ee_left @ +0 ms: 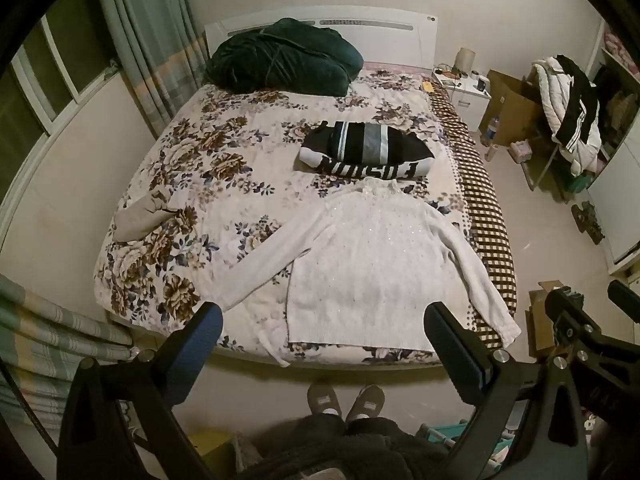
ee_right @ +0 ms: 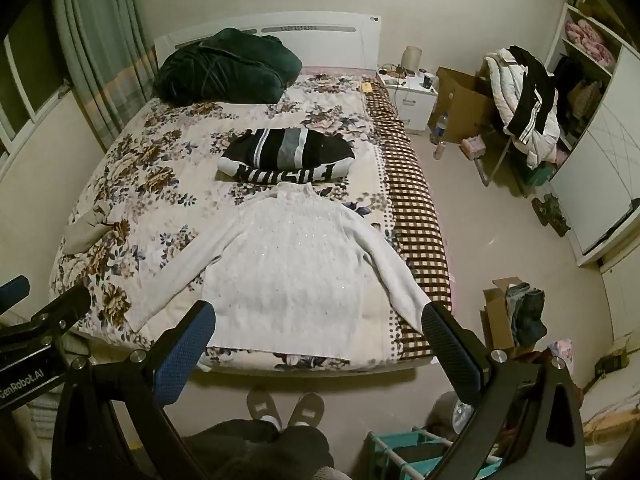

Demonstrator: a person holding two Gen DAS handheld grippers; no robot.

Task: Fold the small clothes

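A white knitted sweater lies flat on the floral bedspread, hem toward me, both sleeves spread out. Behind it rests a folded black striped garment with white lettering. My left gripper hangs open above the sweater's hem, holding nothing. My right gripper is open too, its fingertips framing the hem and the right sleeve cuff, with nothing between them. In the left wrist view the right gripper shows at the right edge.
A dark green bundle sits at the headboard, a beige cloth at the bed's left edge. A person's slippered feet stand at the bed's foot. Boxes, a nightstand and a clothes-laden chair crowd the floor at right.
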